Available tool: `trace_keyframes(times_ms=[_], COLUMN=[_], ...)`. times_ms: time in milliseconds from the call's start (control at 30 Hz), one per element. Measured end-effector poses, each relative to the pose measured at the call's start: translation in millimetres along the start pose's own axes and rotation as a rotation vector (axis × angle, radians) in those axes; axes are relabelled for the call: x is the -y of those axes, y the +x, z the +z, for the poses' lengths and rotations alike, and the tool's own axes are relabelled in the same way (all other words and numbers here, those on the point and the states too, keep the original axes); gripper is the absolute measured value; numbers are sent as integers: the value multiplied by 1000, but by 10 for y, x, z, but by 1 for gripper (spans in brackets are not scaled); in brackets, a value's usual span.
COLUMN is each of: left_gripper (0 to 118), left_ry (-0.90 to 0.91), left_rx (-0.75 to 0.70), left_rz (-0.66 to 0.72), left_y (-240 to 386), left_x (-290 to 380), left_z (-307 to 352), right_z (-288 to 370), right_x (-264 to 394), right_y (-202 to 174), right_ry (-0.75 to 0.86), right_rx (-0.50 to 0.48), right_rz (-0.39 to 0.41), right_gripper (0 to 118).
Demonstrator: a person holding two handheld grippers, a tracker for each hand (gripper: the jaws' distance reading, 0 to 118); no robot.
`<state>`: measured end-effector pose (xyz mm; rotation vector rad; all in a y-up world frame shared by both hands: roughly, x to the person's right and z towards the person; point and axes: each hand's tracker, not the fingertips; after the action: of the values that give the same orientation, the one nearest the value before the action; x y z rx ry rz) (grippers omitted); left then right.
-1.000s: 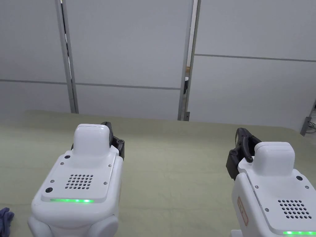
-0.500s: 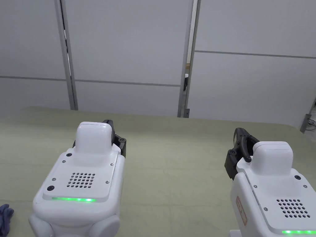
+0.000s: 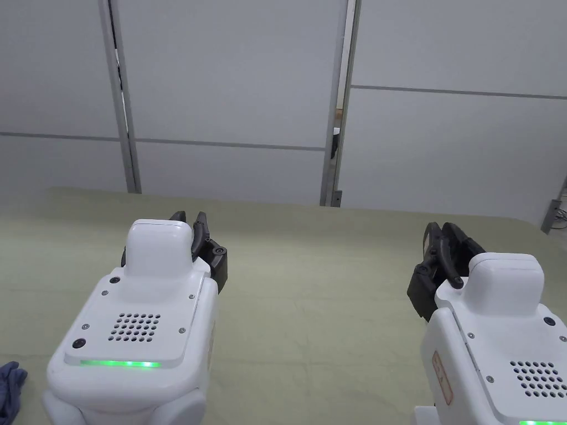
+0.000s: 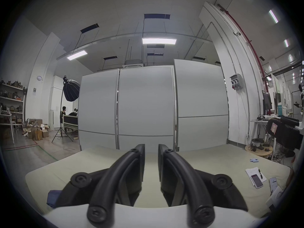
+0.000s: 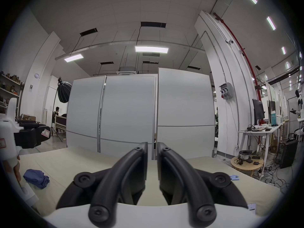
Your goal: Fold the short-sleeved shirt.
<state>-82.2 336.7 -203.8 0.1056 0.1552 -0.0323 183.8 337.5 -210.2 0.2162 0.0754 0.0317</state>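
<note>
Both the left gripper (image 4: pixel 151 146) and the right gripper (image 5: pixel 152 145) hover with jaws slightly parted, empty, above the pale green padded table (image 3: pixel 310 288). The crumpled dark blue short-sleeved shirt (image 5: pixel 36 178) lies at the table's near left edge.

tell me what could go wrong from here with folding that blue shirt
1. The blue shirt lies crumpled in a heap at the table's left edge, so a grab may pinch several layers and lift it bunched, or nudge it off the edge.
2. The left gripper and right gripper are only slightly open; they may push the cloth instead of gripping it.
3. The phones lie on the table at the right, where a spread shirt could drag them.
</note>
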Motion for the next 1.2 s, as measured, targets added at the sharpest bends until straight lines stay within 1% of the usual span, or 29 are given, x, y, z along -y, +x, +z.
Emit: trace_keyframes(times_ms=[33, 67, 133, 167, 267, 300, 333, 367, 400, 433, 467, 500, 600, 833, 1067, 1200], left_gripper=[29, 46, 99, 108, 108, 108, 110, 116, 118, 118, 118, 118, 118, 118, 118, 118], left_ry=[-2, -6, -15, -31, -25, -22, -20, -18, -18, -20, -16, 7, 6, 4, 16, 33], left_rx=[5, 10, 16, 21, 23, 23, 22, 22, 23, 23, 22, 15, 8, 2, -22, -14], left_rz=[7, 14, 25, 25, 14, 7, 4, 4, 7, 13, 20, 31, 40, 38, 42, 63], left_y=[-13, -24, -31, -36, -13, -9, -7, -6, -8, -14, -23, -24, -38, -42, -38, -71], left_x=[4, 7, 12, 1, -11, 3, 9, 7, 2, 6, 6, 6, -29, -11, -5, -12], left_z=[-3, -5, -15, -24, 3, 0, 1, 3, 3, 0, 6, 18, 23, 27, 49, 59], right_z=[-1, 2, 0, -3, 5, 7, 10, 13, 13, 15, 33, 55, 42, 31, 35, 36], right_x=[-1, -1, 4, 10, 24, 29, 32, 33, 30, 28, 25, 24, 3, 21, 22, 14], right_y=[7, 8, 14, 16, 8, 5, 6, 8, 5, 2, 14, 13, 31, 69, 44, 41], right_ry=[-1, 0, -4, -8, -12, -11, -11, -11, -10, -9, 26, 18, 21, 16, 6, 19], right_rx=[-1, -1, -8, -9, -13, -11, -10, -8, -6, -3, 38, 18, 37, 45, 40, 33], right_rz=[-2, -3, -1, 0, 4, 4, 2, -3, -8, -10, -3, 0, 10, -7, 2, -12], right_gripper=[25, 38, 65, 79, 82, 87, 95, 111, 118, 118, 118, 118, 118, 118, 118, 118])
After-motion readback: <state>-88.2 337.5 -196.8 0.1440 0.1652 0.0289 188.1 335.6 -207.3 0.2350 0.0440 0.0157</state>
